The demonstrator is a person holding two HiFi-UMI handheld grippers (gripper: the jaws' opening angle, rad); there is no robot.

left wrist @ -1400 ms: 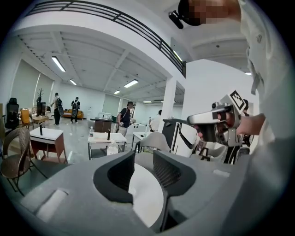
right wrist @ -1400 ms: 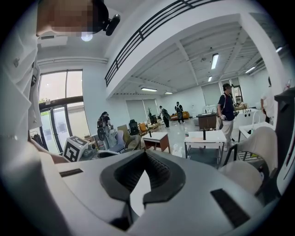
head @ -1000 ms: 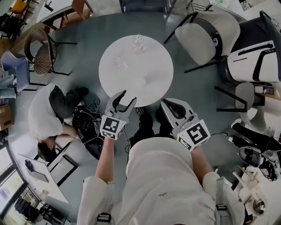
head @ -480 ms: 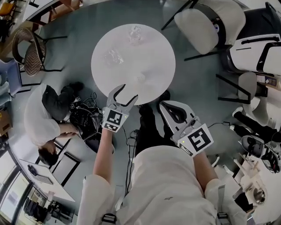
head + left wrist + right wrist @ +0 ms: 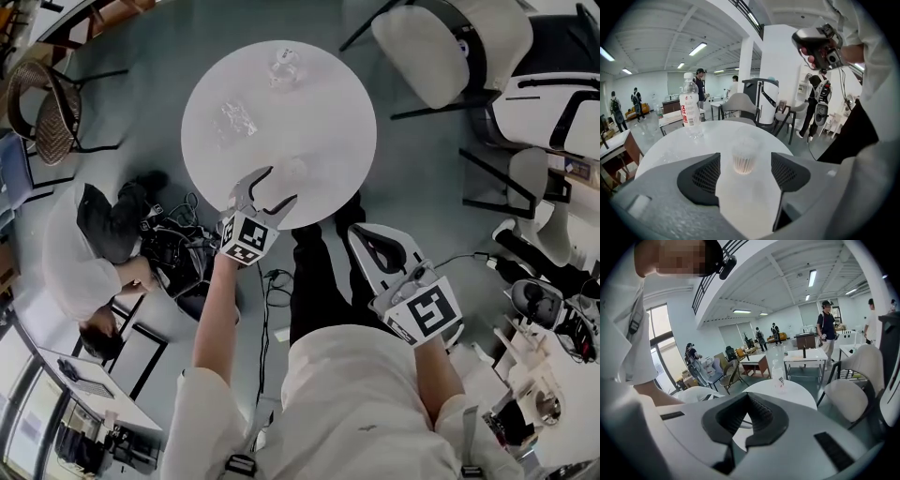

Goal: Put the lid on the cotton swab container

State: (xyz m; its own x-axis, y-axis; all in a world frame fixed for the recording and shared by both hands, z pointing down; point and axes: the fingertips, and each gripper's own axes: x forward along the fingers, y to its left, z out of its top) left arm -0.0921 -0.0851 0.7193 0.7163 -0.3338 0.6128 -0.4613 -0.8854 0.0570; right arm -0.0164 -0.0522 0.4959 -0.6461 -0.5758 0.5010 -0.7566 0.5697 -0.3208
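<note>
head view: the left gripper (image 5: 274,187) hangs over the near edge of the round white table (image 5: 323,112), its jaws opening with nothing between them. the cotton swab container (image 5: 298,169) stands just ahead of its tips. farther ahead and to the left lies a small clear thing (image 5: 234,117), possibly the lid, though i cannot tell. a water bottle (image 5: 281,66) stands at the far edge. the right gripper (image 5: 361,239) is held off the table, behind and to the right of the left one, jaws closed and empty.

left gripper view: the left gripper (image 5: 744,173) has its pads spread wide, and the cotton swab container (image 5: 744,157) stands upright ahead, centred in the gap but untouched. the water bottle (image 5: 690,112) is beyond, to the left.

right gripper view: the right gripper (image 5: 749,411) has its jaws pressed together on nothing. the table (image 5: 787,392) and water bottle (image 5: 779,373) lie ahead.

judging from this, the task has barely begun: nothing is held, and picking up the lid and seating it remain.
</note>
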